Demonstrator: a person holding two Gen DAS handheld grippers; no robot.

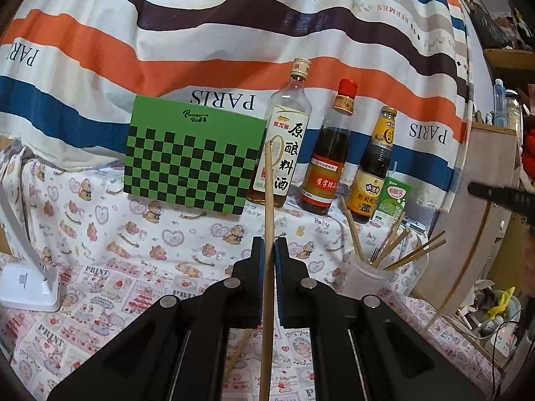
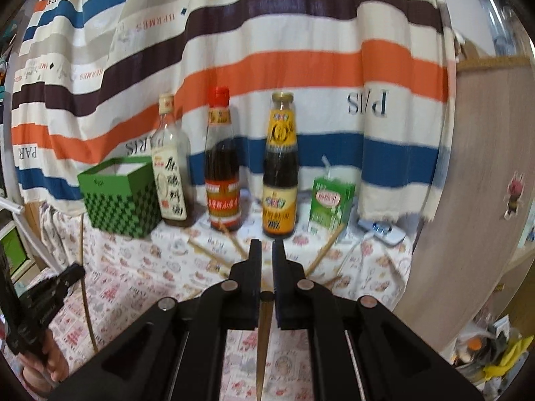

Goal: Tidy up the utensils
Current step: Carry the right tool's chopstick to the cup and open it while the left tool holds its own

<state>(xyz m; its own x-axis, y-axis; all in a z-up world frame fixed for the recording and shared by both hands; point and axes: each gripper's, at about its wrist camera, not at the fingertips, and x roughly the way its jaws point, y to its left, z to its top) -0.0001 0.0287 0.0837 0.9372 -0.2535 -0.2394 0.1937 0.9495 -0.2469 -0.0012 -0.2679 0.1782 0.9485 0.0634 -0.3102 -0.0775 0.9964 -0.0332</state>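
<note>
— Left gripper (image 1: 269,244)?
— Raised level above the printed tablecloth (image 1: 133,250), aimed at the green checkered box (image 1: 194,163) and the bottles. Nearly shut, pinching one wooden chopstick (image 1: 268,200), upright between the pads and poking up past the fingertips.
— Right gripper (image 2: 265,249)?
— Also level and pointed forward, directly over the clear cup; only fanned chopsticks (image 2: 326,250) visible around the fingers. Narrow gap between the jaws, clamped on a darker chopstick (image 2: 262,341) hanging tip down behind the fingertips.
— Rest of the utensils?
— Standing in the clear cup (image 1: 367,277), right of the left gripper, near the oyster sauce bottle (image 1: 372,167) and green milk carton (image 1: 391,200). One more lying flat on the cloth under the left gripper.
</note>
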